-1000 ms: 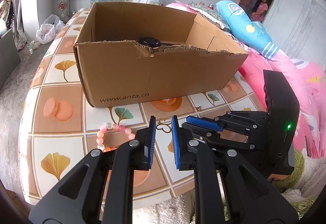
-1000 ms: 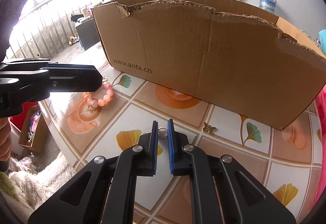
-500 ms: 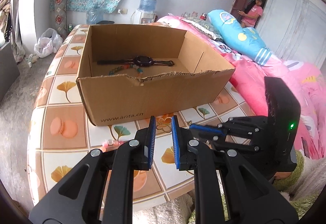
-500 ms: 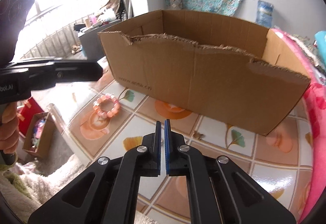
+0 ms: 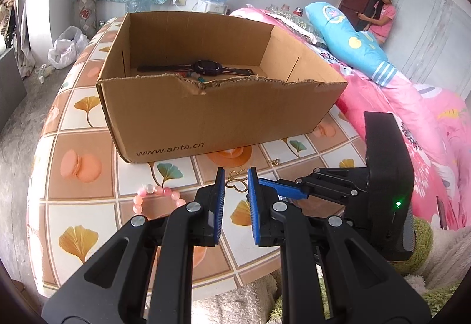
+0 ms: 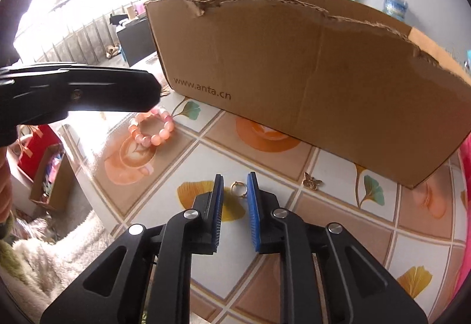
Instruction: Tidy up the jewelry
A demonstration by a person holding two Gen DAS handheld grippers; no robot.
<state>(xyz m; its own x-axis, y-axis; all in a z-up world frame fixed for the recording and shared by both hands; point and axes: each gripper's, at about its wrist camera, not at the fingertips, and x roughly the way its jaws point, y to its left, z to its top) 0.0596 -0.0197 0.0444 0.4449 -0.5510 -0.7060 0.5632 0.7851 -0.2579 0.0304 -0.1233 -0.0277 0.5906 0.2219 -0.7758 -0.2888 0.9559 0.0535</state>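
Note:
A cardboard box (image 5: 223,112) stands on the tiled table (image 5: 79,238), with a dark watch (image 5: 206,67) lying inside. A pink bead bracelet (image 5: 156,194) lies in front of it. My left gripper (image 5: 235,185) hovers low with a narrow gap and nothing in it; a gold butterfly-shaped chain (image 5: 237,180) lies just past its tips. In the right wrist view, my right gripper (image 6: 234,191) is opening its jaws. A small gold ring (image 6: 239,188) rests on the table between its tips, unclamped. A gold butterfly charm (image 6: 312,181) lies to the right of it.
Pink bedding (image 5: 426,129) and a blue pillow (image 5: 350,44) crowd the table's right side. A person (image 5: 382,15) stands in the far doorway. A white fluffy rug (image 5: 244,303) lies below the near table edge. A red bag (image 6: 38,144) sits on the floor at the left.
The right jaws closed fully while the gripper pulled back from the box. Now they stand apart, low over the table, with the ring between the tips. The left view wobbled slightly.

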